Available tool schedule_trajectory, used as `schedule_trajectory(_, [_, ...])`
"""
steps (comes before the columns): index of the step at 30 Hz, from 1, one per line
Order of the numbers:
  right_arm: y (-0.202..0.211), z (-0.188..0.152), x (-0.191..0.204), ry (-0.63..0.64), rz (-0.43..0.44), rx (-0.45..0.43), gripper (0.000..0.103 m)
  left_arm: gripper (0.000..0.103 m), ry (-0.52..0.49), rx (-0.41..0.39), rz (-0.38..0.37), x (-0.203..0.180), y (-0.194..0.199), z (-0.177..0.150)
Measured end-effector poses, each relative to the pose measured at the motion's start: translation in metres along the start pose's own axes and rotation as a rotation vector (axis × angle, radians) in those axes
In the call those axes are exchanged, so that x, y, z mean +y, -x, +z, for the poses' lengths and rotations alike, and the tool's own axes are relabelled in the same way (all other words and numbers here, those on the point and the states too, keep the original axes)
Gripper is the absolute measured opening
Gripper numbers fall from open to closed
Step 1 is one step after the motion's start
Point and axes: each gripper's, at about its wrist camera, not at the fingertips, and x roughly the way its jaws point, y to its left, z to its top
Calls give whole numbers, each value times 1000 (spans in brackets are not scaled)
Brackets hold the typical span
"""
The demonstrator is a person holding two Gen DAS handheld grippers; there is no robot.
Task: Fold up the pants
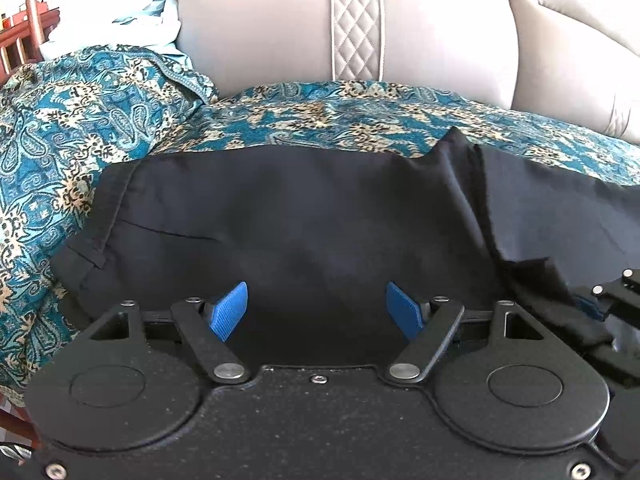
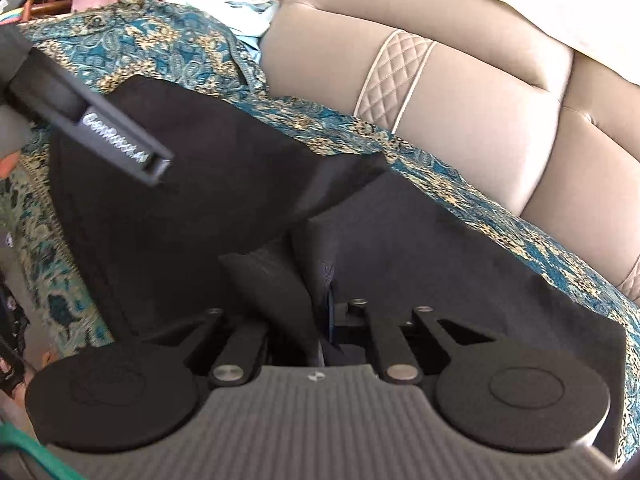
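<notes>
The left gripper point(image 1: 316, 310) hangs with its blue pads point(image 1: 230, 310) spread wide, nothing between them, just above the black pants point(image 1: 280, 208). The right gripper point(image 2: 320, 320) has its jaws drawn close together with a fold of the pants' dark cloth bunched between them; whether the pads press on it cannot be told. The pants lie spread across a teal paisley cloth point(image 1: 60, 128) that covers the seat of a beige sofa point(image 1: 260, 40), one corner folded up at the far edge. The sofa's quilted strip point(image 1: 356, 28) stands behind.
</notes>
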Motion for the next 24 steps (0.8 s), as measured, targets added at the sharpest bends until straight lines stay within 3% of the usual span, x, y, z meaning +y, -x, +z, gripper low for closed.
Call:
schedule_trajectory(1, [1, -1, 1, 3, 4, -3, 25, 76, -6, -2, -4, -2, 1, 0])
schedule_trajectory(2, [3, -2, 2, 2, 4, -8, 43, 76, -11, -5, -7, -4, 2, 0])
schedule_trajectory(3, [5, -3, 2, -3, 16, -14, 52, 76, -15, -8, -11, -6, 3, 1])
schedule_trajectory(5, [8, -4, -1, -30, 82, -20, 62, 76, -19, -14, -20, -10, 5, 2])
schedule_trajectory(10, [21, -7, -5, -53, 220, -38, 74, 76, -22, -32, -42, -17, 11, 6])
schedule_trajectory(14, [34, -9, -13, -56, 255, -70, 81, 76, -26, -52, -64, -27, 17, 8])
schedule_trajectory(18, [51, -15, -34, -82, 216, -111, 85, 74, -40, -88, -86, -41, 22, 7])
schedule_trajectory(24, [59, -27, -84, -222, 1, -104, 85, 71, -87, -162, -94, -79, 32, -6])
